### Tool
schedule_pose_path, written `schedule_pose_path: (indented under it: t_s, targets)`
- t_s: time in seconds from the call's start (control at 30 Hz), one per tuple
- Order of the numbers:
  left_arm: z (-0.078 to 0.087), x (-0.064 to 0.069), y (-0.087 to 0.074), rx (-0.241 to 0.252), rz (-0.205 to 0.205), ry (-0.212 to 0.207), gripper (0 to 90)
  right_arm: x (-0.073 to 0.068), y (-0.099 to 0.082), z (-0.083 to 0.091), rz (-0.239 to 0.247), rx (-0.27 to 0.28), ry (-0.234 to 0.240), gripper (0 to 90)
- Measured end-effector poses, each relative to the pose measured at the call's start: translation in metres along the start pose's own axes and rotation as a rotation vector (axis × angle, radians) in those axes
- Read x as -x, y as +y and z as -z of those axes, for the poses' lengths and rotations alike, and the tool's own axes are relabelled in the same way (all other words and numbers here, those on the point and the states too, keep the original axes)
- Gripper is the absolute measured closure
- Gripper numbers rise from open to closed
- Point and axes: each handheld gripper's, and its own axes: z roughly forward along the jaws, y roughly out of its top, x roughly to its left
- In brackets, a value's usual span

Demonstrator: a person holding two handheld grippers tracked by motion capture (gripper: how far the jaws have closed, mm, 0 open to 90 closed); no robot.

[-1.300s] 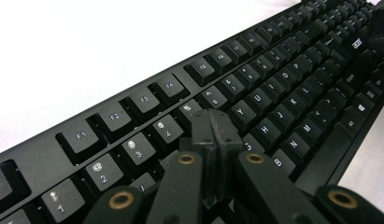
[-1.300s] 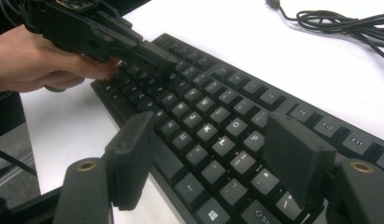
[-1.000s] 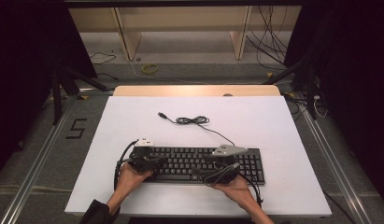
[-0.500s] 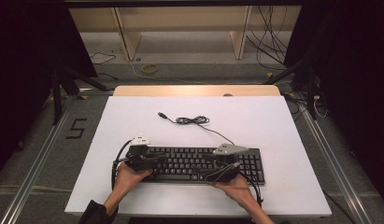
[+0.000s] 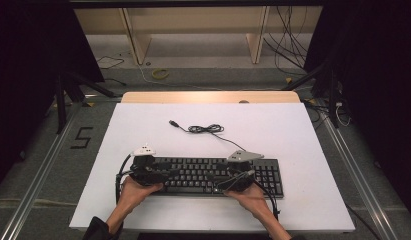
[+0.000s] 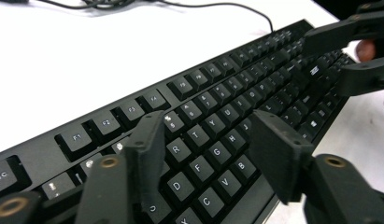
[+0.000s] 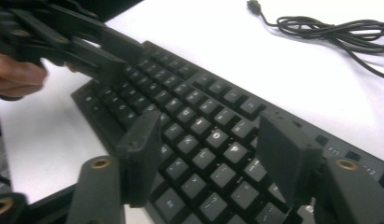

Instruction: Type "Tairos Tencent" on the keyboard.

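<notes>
A black keyboard (image 5: 208,175) lies across the near part of the white table top (image 5: 273,135). Its thin cable (image 5: 205,129) runs back to a loose coil. My left gripper (image 5: 163,175) hovers over the keyboard's left end and my right gripper (image 5: 229,180) over its right half, each held by a hand. In the left gripper view the jaws (image 6: 208,154) stand open above the letter keys (image 6: 217,88), having just been opening, with nothing gripped. In the right gripper view the jaws (image 7: 208,149) are open over the keys (image 7: 199,107), having just closed a little.
The white top ends at a wooden strip (image 5: 208,97) at the back. Beyond it are shelf legs and floor cables (image 5: 288,45). Dark stands flank both sides. The far half of the table holds the cable coil (image 7: 339,28).
The left gripper has edged slightly to the left along the keyboard. The right hand and the keyboard look as before.
</notes>
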Motion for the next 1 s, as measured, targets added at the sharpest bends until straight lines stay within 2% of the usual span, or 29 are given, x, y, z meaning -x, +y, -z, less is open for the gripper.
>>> schedule_pose_path:
  t_s: [0.23, 0.7, 1.0]
  targets:
    - [0.007, 0.002, -0.001, 0.018, -0.002, -0.014, 34.2, 0.002, 0.004, -0.006, 0.000, -0.016, -0.021, 56.1]
    - [0.018, 0.004, -0.006, 0.048, 0.002, -0.023, 30.5, 0.002, 0.008, -0.027, 0.026, -0.071, -0.023, 84.1]
    - [0.024, 0.003, -0.009, 0.071, -0.003, -0.019, 29.1, 0.000, 0.010, -0.038, 0.027, -0.101, -0.027, 90.0]
